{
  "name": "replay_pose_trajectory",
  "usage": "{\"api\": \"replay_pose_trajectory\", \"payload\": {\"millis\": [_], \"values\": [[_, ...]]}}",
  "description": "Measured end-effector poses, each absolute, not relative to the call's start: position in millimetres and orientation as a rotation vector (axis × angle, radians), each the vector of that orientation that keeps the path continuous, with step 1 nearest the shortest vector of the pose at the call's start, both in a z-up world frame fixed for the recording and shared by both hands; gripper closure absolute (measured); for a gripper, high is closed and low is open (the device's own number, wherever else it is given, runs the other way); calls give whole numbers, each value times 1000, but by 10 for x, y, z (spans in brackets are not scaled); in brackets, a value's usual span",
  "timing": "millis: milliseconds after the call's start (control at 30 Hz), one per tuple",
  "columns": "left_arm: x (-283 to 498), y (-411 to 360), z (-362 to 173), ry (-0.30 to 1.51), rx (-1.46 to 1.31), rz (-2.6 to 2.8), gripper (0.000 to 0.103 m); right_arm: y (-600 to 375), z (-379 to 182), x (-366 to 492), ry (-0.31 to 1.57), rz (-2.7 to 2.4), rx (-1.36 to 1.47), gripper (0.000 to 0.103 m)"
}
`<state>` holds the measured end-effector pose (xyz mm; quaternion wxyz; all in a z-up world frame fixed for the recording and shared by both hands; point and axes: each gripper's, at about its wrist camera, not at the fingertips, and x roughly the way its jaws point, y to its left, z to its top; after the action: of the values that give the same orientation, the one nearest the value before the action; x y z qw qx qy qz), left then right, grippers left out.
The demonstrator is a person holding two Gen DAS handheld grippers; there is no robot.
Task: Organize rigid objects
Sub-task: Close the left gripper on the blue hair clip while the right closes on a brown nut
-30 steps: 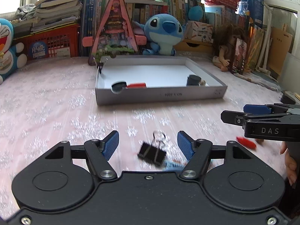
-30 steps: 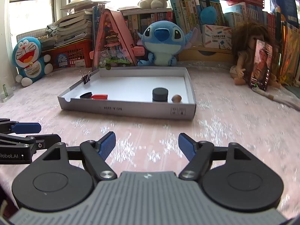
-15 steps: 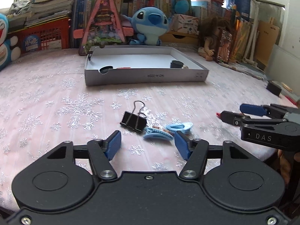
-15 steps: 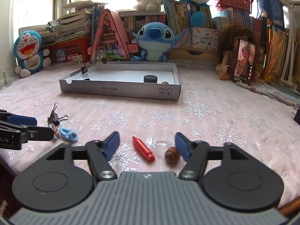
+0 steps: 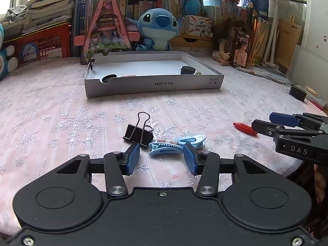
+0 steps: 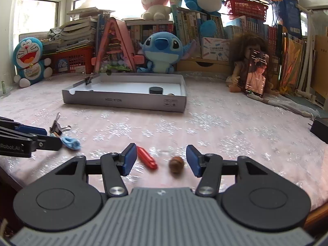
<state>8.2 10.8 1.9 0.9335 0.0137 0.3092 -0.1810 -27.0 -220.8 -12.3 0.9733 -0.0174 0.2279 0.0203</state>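
Both jaws are now narrowing: left hand-held gripper [image 5: 162, 158] closing around the blue hair clip [image 5: 165, 151], right hand-held gripper [image 6: 162, 160] around the red stick [image 6: 146, 160] and brown nut [image 6: 176, 164], neither yet gripped, so pickups for the box [image 5: 153, 84] seem imminent

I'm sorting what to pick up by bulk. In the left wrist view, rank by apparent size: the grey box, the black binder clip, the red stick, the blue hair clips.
1. grey box, though farthest away.
2. black binder clip and the pair of blue hair clips: alike, unranked.
3. red stick, partly hidden by the right gripper.
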Motion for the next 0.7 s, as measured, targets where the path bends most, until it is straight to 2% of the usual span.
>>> {"api": "replay_pose_trajectory", "payload": {"millis": [133,167,267,467,700], "values": [[93,57,-3,631,26,-380,59,-2273,-150,-277,464,37,-54,42],[101,47,-11,629,27,-376,59,-2275,-159,-278,465,36,-61,47],[119,37,-35,623,24,-358,67,-2279,-179,-259,480,31,-79,62],[124,27,-39,617,27,-344,67,-2276,-234,-222,505,55,-79,78],[89,32,26,602,30,-348,67,-2294,-206,-218,494,50,-44,80]]}}
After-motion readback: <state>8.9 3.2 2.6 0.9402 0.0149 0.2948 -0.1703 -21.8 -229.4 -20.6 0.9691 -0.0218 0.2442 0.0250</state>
